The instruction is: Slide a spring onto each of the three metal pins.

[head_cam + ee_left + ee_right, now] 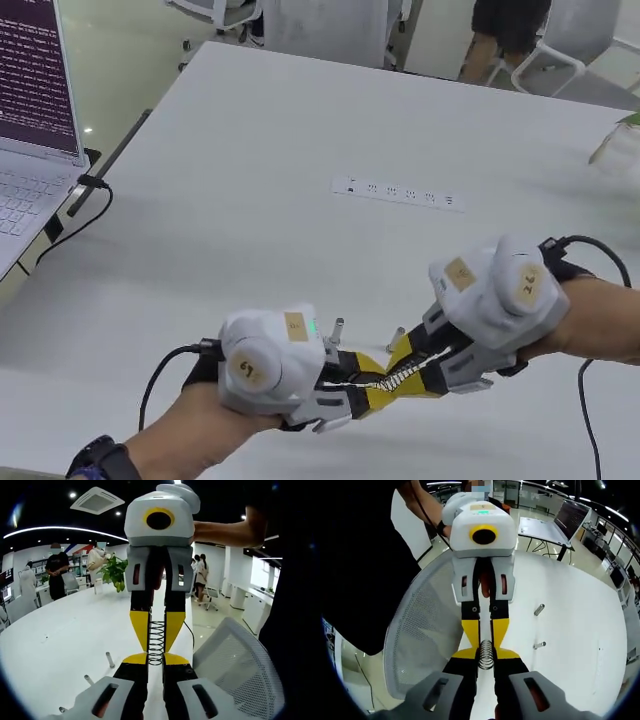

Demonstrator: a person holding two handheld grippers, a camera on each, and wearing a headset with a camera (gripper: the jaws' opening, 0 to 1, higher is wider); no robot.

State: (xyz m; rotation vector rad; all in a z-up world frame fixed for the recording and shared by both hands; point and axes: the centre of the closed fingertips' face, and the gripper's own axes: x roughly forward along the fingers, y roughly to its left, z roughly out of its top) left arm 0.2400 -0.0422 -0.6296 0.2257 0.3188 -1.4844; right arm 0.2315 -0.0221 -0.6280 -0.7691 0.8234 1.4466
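Observation:
A steel spring (401, 377) hangs just above the white table, held between both grippers' yellow-tipped jaws. My left gripper (378, 386) comes in from the lower left and my right gripper (407, 368) from the right, tip to tip. In the left gripper view the spring (156, 642) runs from my left gripper (155, 660) up between the right gripper's fingers (139, 625). In the right gripper view the spring (486, 655) sits in my right gripper (486, 656). Two short metal pins (338, 329) (396, 338) stand just behind the jaws. Three pins (109, 659) show left of the jaws.
A white power strip (398, 193) lies mid-table. An open laptop (30, 110) with a cable sits at the left edge. A potted plant (620, 140) is far right. A mesh chair (235, 665) stands by the table's near edge. People stand in the background.

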